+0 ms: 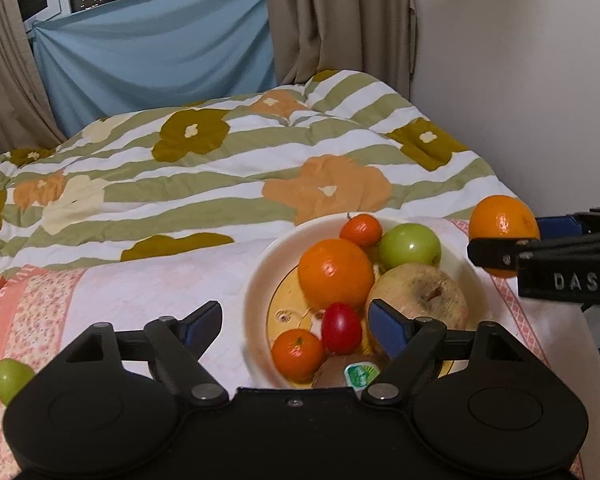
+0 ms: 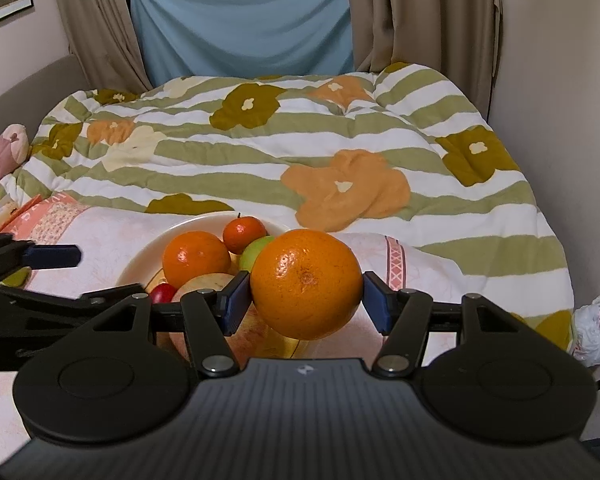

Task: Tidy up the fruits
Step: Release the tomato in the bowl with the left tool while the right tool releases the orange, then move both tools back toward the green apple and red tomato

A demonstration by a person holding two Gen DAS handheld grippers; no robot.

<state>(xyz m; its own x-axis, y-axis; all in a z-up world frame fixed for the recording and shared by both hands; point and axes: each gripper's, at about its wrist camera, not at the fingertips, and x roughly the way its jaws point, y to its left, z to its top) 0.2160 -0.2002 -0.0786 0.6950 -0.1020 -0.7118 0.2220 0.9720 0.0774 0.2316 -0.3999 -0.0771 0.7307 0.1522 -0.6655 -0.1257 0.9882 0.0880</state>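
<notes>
A white bowl [image 1: 260, 276] on the bed holds an orange [image 1: 335, 273], two small tangerines [image 1: 361, 230], a green apple [image 1: 409, 245], a pale apple [image 1: 420, 292], a red fruit [image 1: 341, 328] and a kiwi with a sticker [image 1: 342, 372]. My left gripper [image 1: 296, 322] is open and empty, over the bowl's near left side. My right gripper [image 2: 305, 298] is shut on a large orange [image 2: 306, 284] and holds it above the bowl's right side; that orange also shows in the left wrist view [image 1: 503, 226]. The bowl also shows in the right wrist view [image 2: 148, 256].
A green fruit [image 1: 10, 378] lies on the pink cloth [image 1: 140, 288] left of the bowl. A flowered striped quilt [image 1: 220, 168] covers the bed behind. A wall stands at the right, curtains and a blue sheet at the back. A white plastic bag [image 2: 594, 326] lies at the bed's right edge.
</notes>
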